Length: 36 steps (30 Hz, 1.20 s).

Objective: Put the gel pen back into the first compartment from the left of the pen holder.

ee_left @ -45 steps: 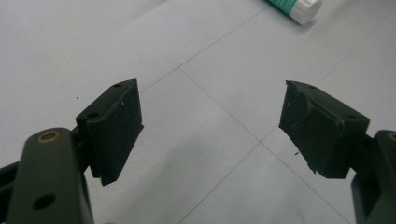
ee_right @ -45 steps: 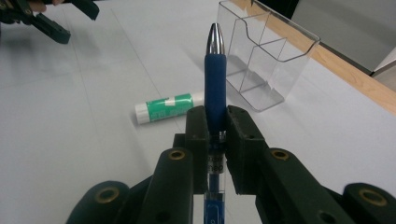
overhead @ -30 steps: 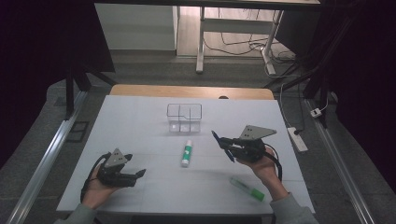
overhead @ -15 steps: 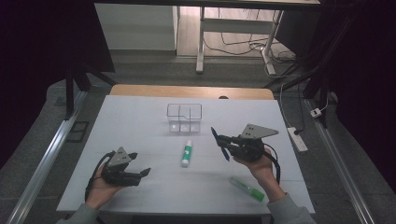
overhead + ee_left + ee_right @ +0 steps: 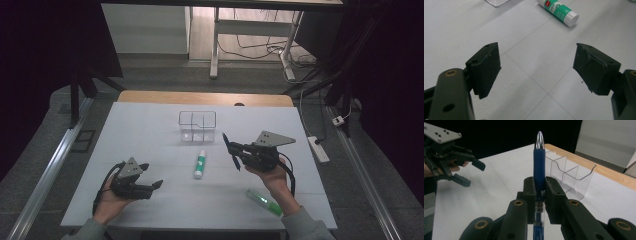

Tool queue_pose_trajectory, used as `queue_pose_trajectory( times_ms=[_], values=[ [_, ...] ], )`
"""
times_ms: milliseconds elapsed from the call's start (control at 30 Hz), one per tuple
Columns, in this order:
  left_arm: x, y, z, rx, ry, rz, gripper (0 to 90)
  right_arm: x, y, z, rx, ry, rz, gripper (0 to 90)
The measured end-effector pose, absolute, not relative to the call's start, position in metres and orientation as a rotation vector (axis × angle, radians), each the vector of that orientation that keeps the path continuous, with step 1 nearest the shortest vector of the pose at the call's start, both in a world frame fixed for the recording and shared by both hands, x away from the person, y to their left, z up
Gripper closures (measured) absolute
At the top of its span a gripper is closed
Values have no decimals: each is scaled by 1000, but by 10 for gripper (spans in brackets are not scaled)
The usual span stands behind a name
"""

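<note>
Overhead, the right tongs (image 5: 231,150) hover above the white worktop (image 5: 150,125), clenched on a blue pen with a silver tip (image 5: 229,150), near the clear plastic divided organiser (image 5: 197,126). Left tongs (image 5: 152,186) sit released at the near left. Left gripper view: jaws wide apart, green-and-white glue stick (image 5: 557,11) ahead. Right gripper view: pen (image 5: 539,165) upright between the pads, organiser (image 5: 570,173) just behind.

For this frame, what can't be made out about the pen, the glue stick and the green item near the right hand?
- Pen: lower barrel is cut off by the bottom edge of the right gripper view and covered by the right tool; its print is blurred.
- Glue stick: top edge of the left gripper view cuts off its far end.
- Green item: too small in the high view to identify.
</note>
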State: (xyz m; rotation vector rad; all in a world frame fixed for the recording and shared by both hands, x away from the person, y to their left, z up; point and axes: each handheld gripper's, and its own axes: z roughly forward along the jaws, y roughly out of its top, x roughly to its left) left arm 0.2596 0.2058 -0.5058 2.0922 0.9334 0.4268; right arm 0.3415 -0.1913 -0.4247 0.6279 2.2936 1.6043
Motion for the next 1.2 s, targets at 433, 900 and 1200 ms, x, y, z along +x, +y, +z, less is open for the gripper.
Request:
queue_pose_trajectory(
  times_ms=[433, 900, 1200],
  values=[
    [257, 212, -508, 2078, 953, 421, 216, 348, -176, -416, 683, 2235, 1653, 790],
    [256, 216, -509, 2075, 960, 427, 217, 370, -149, -409, 721, 2203, 1664, 790],
    [256, 217, -510, 2076, 965, 426, 217, 385, -136, -408, 761, 2181, 1667, 790]
  ],
)
